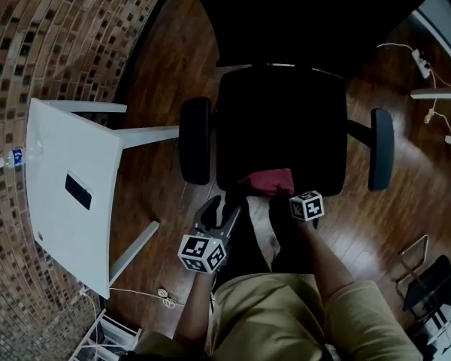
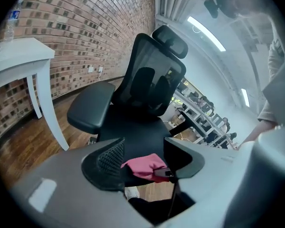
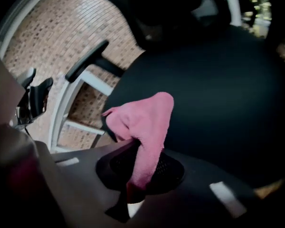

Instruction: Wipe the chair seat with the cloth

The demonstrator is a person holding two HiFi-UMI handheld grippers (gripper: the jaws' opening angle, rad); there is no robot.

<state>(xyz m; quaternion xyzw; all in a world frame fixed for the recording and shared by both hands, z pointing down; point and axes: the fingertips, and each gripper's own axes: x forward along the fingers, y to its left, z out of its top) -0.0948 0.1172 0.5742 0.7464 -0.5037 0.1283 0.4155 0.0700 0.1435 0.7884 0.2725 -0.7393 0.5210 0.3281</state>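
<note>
Right gripper [image 3: 137,177]: jaws shut tight on the lower end of the pink cloth [image 3: 143,120]. From the pinch the cloth runs up and forward and folds over in a loose hump on the chair seat [image 3: 218,94]. It lies at the front edge of the seat, roughly mid-width in the head view, with part of it just off the lip toward the jaws. Left gripper [image 2: 143,148]: jaws apart, nothing between them. It is held short of the seat's front edge, to the left of the right gripper. The cloth shows past the gap and is not touching either jaw. Both grippers are just in front of the person's khaki shorts [image 1: 286,314]. The seat is black and bare apart from the cloth. Left armrest [image 1: 195,140] and right armrest [image 1: 381,149] flank it. Behind it stand the mesh backrest [image 2: 152,80] and the headrest [image 2: 171,39]. The floor [image 1: 158,66] is dark wood board. Left of the chair is a white tabletop [image 1: 56,138] on white legs, with a flat black object [image 1: 78,191] lying on it and a clear bottle [image 1: 11,159] at its far edge. Beyond that is a brick wall [image 2: 85,27]. White cables [image 1: 428,89] lie on the floor at the right.
</note>
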